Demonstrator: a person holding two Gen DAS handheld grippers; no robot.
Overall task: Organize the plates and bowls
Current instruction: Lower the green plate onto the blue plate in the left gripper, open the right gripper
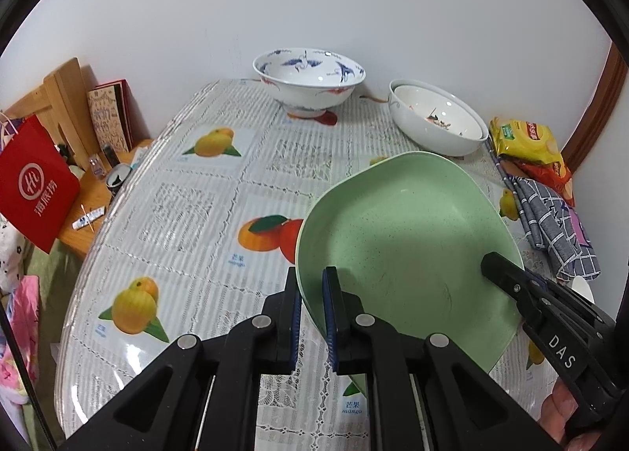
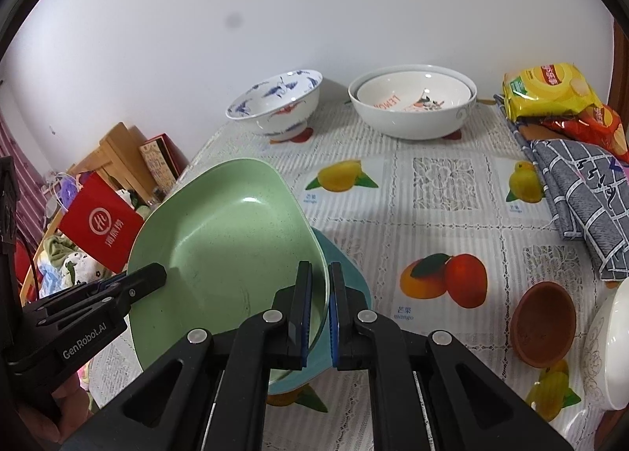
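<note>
A pale green square plate (image 1: 409, 223) (image 2: 220, 238) hangs tilted over the table, held by both grippers. My left gripper (image 1: 312, 278) (image 2: 157, 278) is shut on its left rim. My right gripper (image 2: 320, 270) (image 1: 499, 266) is shut on its right rim. A teal plate (image 2: 350, 274) lies on the table just under the green one, mostly hidden by it. At the far edge stand a blue-and-white patterned bowl (image 1: 308, 77) (image 2: 275, 105) and a white bowl (image 1: 436, 120) (image 2: 412, 105) with a smaller bowl nested inside. A brown bowl (image 2: 544, 327) and a white dish (image 2: 609, 345) sit near right.
The table (image 1: 177, 215) has a fruit-print lace cover and stands against a white wall. Snack bags (image 1: 526, 140) (image 2: 550, 93) and a grey checked cloth (image 1: 558, 223) (image 2: 585, 199) lie along its right side. A red paper bag (image 1: 35, 183) and a wooden side table stand past its left edge.
</note>
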